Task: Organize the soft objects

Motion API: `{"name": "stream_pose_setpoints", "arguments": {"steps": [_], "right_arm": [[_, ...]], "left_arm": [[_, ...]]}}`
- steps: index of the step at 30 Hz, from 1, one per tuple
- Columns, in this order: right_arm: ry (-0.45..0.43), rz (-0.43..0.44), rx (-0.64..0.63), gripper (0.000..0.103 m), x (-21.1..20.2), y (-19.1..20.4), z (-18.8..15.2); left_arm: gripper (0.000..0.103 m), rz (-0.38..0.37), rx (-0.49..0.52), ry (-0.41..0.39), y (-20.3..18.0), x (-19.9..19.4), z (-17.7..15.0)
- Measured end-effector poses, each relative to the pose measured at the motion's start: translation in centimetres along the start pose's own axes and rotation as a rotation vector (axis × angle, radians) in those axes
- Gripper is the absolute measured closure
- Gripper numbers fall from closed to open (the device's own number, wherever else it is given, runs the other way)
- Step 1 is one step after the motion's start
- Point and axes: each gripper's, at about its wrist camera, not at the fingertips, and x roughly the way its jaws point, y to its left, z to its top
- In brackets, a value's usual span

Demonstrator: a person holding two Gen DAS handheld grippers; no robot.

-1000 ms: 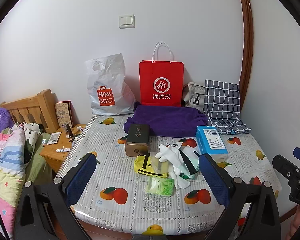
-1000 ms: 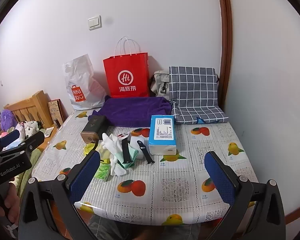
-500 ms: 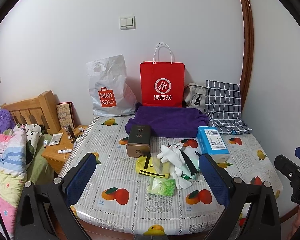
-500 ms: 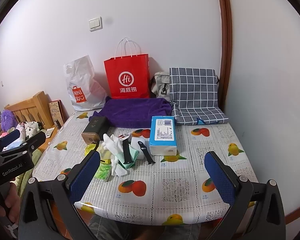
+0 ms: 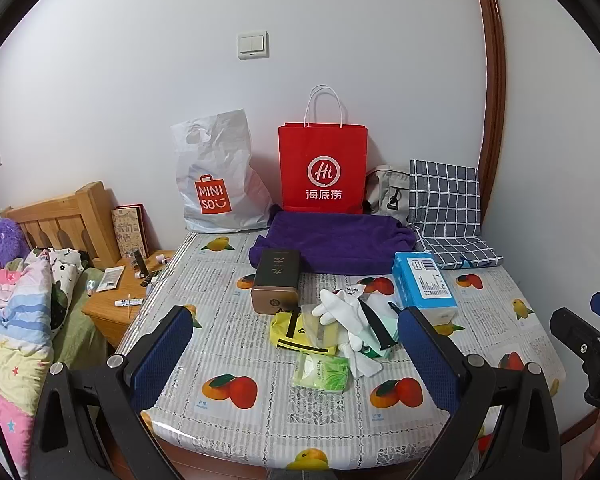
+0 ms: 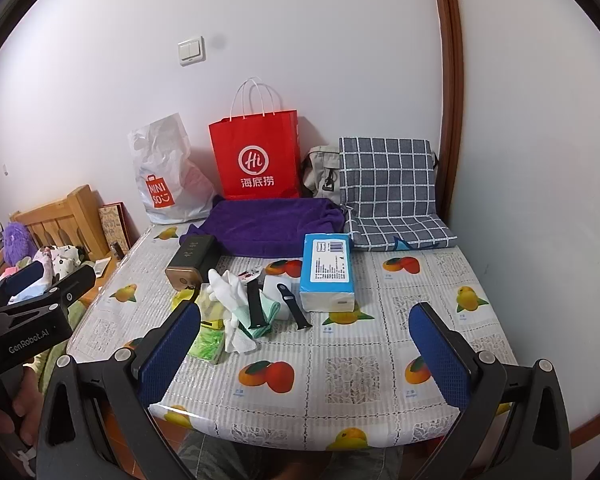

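Observation:
A pile of soft things lies mid-table: white gloves (image 5: 342, 306) (image 6: 230, 286), a yellow pouch (image 5: 290, 330), a green tissue pack (image 5: 322, 372) (image 6: 208, 344), a mint cloth (image 6: 262, 316) with black watch straps (image 6: 254, 304). A folded purple towel (image 5: 336, 240) (image 6: 272, 224) lies at the back. A blue tissue pack (image 5: 424, 286) (image 6: 328, 270) lies right of the pile. My left gripper (image 5: 296, 356) is open and empty, above the table's front edge. My right gripper (image 6: 304, 356) is open and empty, also at the front edge.
A brown box (image 5: 278, 280) (image 6: 190, 262) stands beside the pile. A red paper bag (image 5: 322, 168), a white Miniso bag (image 5: 216, 176), a grey bag (image 5: 388, 192) and a checked cushion (image 5: 446, 208) line the wall. A nightstand (image 5: 128, 296) and bed (image 5: 16, 304) are left.
Both grippers have drawn back and risen slightly, so the table sits a little lower and farther in view. Nothing on the table has moved.

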Motion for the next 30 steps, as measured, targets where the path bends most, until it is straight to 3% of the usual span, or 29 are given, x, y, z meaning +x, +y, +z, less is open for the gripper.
{"name": "stream_pose_setpoints", "arguments": {"steps": [30], "right_arm": [[-0.008, 0.005, 0.003, 0.001, -0.33, -0.01, -0.03]], "left_arm": [[0.0, 0.001, 0.006, 0.0, -0.4, -0.19, -0.08]]}}
